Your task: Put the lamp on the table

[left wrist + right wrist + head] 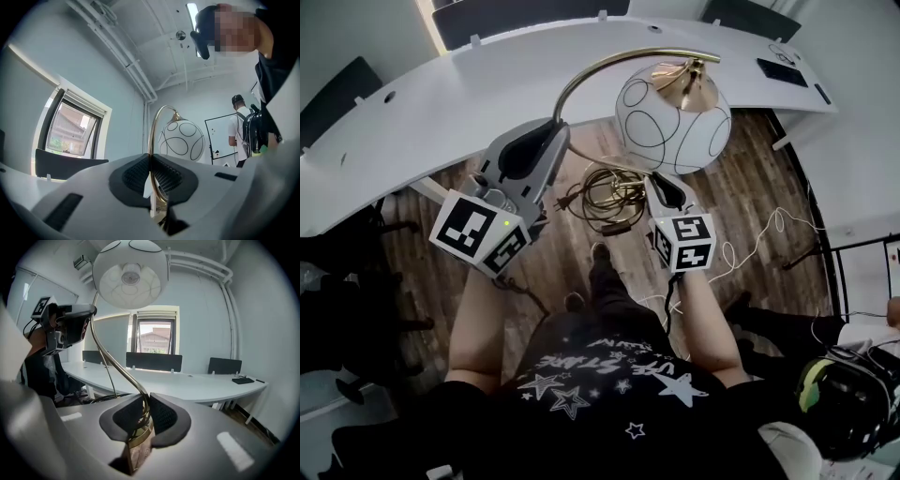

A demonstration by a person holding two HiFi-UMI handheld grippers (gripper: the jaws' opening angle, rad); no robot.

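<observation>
Table [487, 75]: long curved white top, far side of the plank floor [769, 178], well apart from the load. Nothing set down yet by my read.

Lamp [673, 120]: in the air over the floor, short of the table, carried between both grippers.

Shade [131, 275]: white globe with black ring lines, hangs off the end of the arc. Looks like glass, so I treat it as fragile. It's the bulk and it sits out past both grips, so I expect it to swing and lever the stem.

Stem [609, 64]: thin gold arc. Stiff, polished, likely slippery in the pads.

Cord [609, 197]: loose coil dangling under the lamp, plug included. Snag risk on the table edge.

Left gripper [151, 173]: jaws clamped on the stem partway up the arc.

Right gripper [143, 413]: jaws pinched on the stem's foot, gold base piece [139, 446] just under the pads.

Hold points: stem and base only, never the globe. Low grip takes the weight, I'd guess; upper grip steers.

Writing: none legible on the lamp. Faint print on the base piece, too small. Cubes carry square markers only. Shirt lettering in the head view isn't readable.
</observation>
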